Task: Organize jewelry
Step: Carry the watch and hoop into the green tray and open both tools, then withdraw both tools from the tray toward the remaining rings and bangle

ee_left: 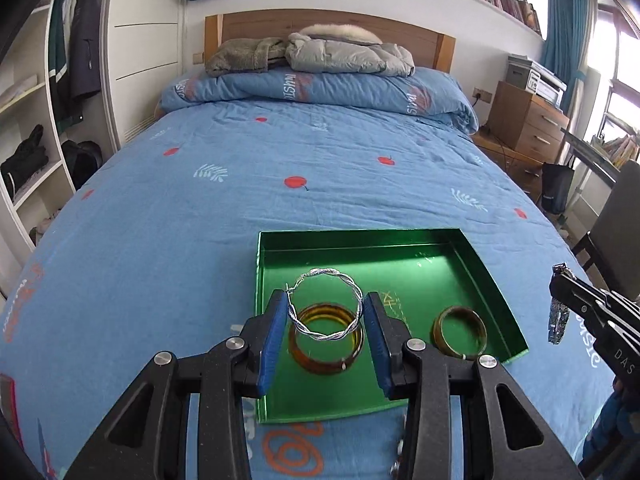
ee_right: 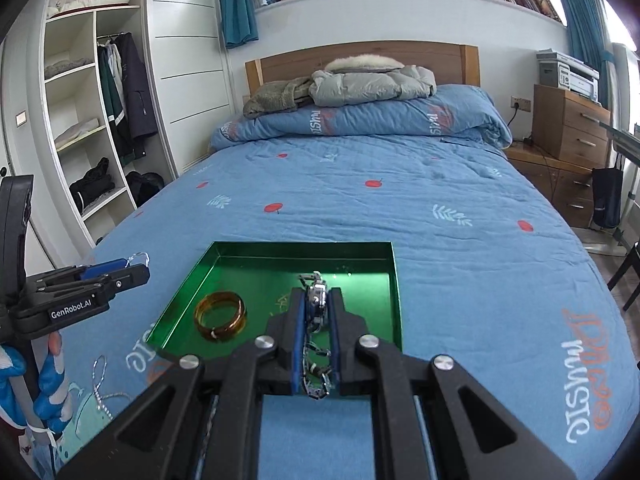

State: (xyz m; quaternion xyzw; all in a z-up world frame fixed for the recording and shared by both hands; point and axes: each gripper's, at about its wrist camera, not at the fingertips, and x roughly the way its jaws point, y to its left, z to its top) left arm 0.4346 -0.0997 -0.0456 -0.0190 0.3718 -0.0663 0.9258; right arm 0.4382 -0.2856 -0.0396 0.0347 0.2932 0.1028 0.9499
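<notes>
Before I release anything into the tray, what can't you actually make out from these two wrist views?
- Right wrist view: the beaded piece is mostly squeezed between the right gripper jaws, so what it is stays unclear.
- Right wrist view: those jaws hide the tray floor, so only one amber bangle shows.
- Left wrist view: the silver twisted bangle and left gripper overlap the amber bangle below; the clearance is unreadable.

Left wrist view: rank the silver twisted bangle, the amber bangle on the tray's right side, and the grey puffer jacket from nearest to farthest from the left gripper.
1. Silver twisted bangle: held between the pads of the left gripper.
2. Amber bangle on the right: lying in the green tray, to the gripper's right.
3. Grey puffer jacket: far off at the headboard.
</notes>
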